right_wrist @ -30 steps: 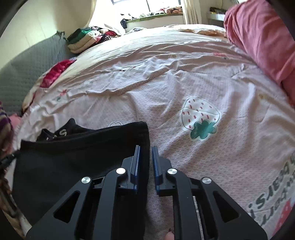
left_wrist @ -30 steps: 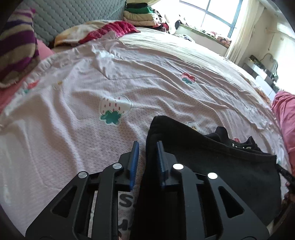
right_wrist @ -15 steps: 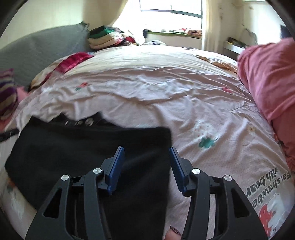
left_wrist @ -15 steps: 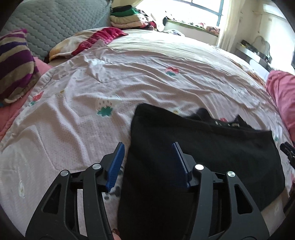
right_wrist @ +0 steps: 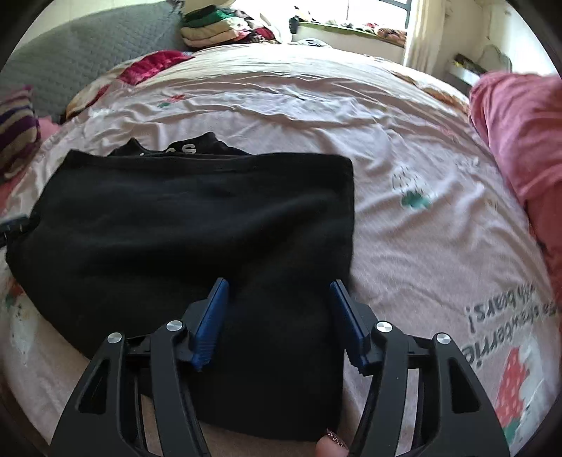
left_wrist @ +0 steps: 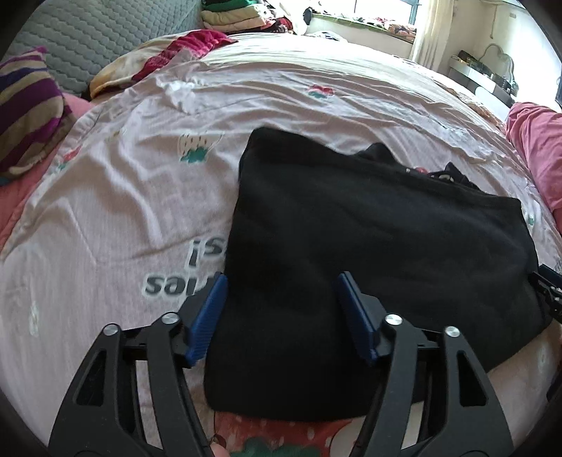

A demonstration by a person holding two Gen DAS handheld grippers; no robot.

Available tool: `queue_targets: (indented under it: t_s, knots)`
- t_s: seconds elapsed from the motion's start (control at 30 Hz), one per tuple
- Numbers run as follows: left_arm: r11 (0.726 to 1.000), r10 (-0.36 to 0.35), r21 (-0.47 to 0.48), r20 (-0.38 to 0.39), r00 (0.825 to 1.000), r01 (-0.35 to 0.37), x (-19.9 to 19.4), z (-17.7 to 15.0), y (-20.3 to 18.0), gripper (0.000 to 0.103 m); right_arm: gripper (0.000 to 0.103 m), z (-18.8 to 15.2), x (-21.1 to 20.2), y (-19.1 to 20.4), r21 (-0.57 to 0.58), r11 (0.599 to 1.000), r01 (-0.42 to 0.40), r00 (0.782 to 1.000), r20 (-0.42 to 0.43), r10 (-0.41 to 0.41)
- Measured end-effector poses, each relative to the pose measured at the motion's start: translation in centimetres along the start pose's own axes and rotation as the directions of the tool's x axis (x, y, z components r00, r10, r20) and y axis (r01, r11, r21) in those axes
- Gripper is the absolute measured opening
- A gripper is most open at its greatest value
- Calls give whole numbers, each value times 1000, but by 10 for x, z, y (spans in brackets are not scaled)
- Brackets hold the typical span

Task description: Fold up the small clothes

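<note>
A black garment (left_wrist: 379, 246) lies on the pink strawberry-print bedsheet (left_wrist: 133, 197), near the front edge of the bed. One fold is already made: the upper layer forms a broad, roughly rectangular panel, and from under its far edge a strip of the lower layer shows, bearing white lettering (right_wrist: 182, 149).

The left gripper (left_wrist: 281, 309) stands above the garment's left front part with its jaws wide apart and nothing between the blue pads (left_wrist: 207, 320). The right gripper (right_wrist: 277, 313) stands above the right front part, its jaws likewise spread wide and holding no cloth. Whether either gripper touches the fabric cannot be told from these views.

Judged from the lie of the cloth, the task is partly done. The panel is still wide from side to side, so a further fold across its width probably remains, followed by smoothing and perhaps setting the piece aside.

Background items: a striped pillow (left_wrist: 28, 112) at the left, a pink quilt (right_wrist: 520, 140) at the right, a red cloth (right_wrist: 151, 65) and a stack of folded clothes (right_wrist: 224, 24) near the headboard (left_wrist: 87, 38). Whether more pieces are still to be folded cannot be told.
</note>
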State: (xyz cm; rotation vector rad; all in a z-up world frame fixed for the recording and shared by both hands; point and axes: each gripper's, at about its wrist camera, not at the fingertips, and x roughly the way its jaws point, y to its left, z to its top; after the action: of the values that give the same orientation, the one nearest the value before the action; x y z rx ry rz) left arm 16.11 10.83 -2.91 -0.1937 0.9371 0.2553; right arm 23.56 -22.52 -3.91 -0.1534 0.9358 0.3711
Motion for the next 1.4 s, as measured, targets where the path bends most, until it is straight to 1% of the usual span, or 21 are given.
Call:
queue_targets:
  t_s: [0.03, 0.07, 0.1, 0.2, 0.27, 0.53, 0.7, 0.77, 0.83, 0.93, 0.97, 1.0, 1.03, 1.1, 1.2, 1.27, 1.37, 1.4]
  knots:
    - [1000, -5, -5, -3, 1000, 5, 0, -2, 1, 60, 59, -3, -1, -3, 12, 1000, 7, 1000, -3, -7]
    - [1000, -9, -10, -3, 1000, 9, -1, -5, 3, 60, 62, -7, -2, -6, 22, 1000, 18, 1000, -9, -17]
    - [1000, -10, -13, -4, 1000, 10, -2, -6, 4, 61, 62, -10, -2, -10, 37, 999, 14, 1000, -16, -14]
    - [999, -20, -26, -5, 1000, 20, -4, -9, 9, 62, 62, -22, -6, -24, 134, 990, -43, 999, -18, 46]
    - [999, -22, -28, -3, 1000, 21, -7, -11, 11, 62, 62, -27, -11, -26, 156, 987, -47, 999, -10, 49]
    - [999, -30, -37, 2, 1000, 30, -16, -18, 16, 62, 63, -44, -29, -15, 134, 991, -4, 999, 37, -1]
    - [998, -41, -49, 1, 999, 41, -24, -25, 23, 64, 64, -50, -41, -8, 135, 991, -12, 997, 84, 1]
    - [997, -46, -55, 0, 999, 46, -28, -27, 26, 64, 67, -50, -46, 0, 117, 993, -1, 994, 108, -12]
    - [997, -46, -62, -1, 999, 45, -31, -30, 31, 64, 72, -50, -52, 8, 90, 996, 15, 991, 132, -26]
    - [997, -34, -71, -2, 999, 34, -35, -31, 41, 65, 79, -48, -59, 30, 30, 1000, 7, 986, 167, -12]
    - [997, -29, -75, 0, 1000, 29, -37, -31, 44, 65, 80, -47, -61, 41, 4, 1000, -3, 984, 178, 2]
    - [997, -25, -77, 1, 1000, 25, -38, -31, 47, 68, 80, -46, -62, 50, -18, 1000, -18, 983, 182, 21]
    - [997, -18, -80, 1, 1000, 18, -39, -30, 51, 71, 81, -44, -61, 65, -49, 998, -43, 982, 182, 52]
    - [997, -7, -80, 6, 1000, 7, -41, -29, 56, 72, 84, -43, -59, 88, -96, 992, -77, 980, 175, 93]
    - [997, 11, -81, 10, 1000, -10, -42, -25, 63, 72, 84, -41, -54, 125, -168, 977, -131, 975, 155, 157]
    - [997, 14, -81, 16, 1000, -13, -43, -22, 67, 74, 85, -41, -53, 150, -218, 965, -148, 972, 146, 182]
    - [997, 20, -81, 23, 1000, -18, -45, -17, 72, 79, 86, -38, -51, 184, -283, 945, -163, 968, 140, 209]
    - [997, 24, -80, 23, 999, -22, -45, -16, 73, 83, 87, -37, -50, 193, -298, 940, -166, 967, 139, 215]
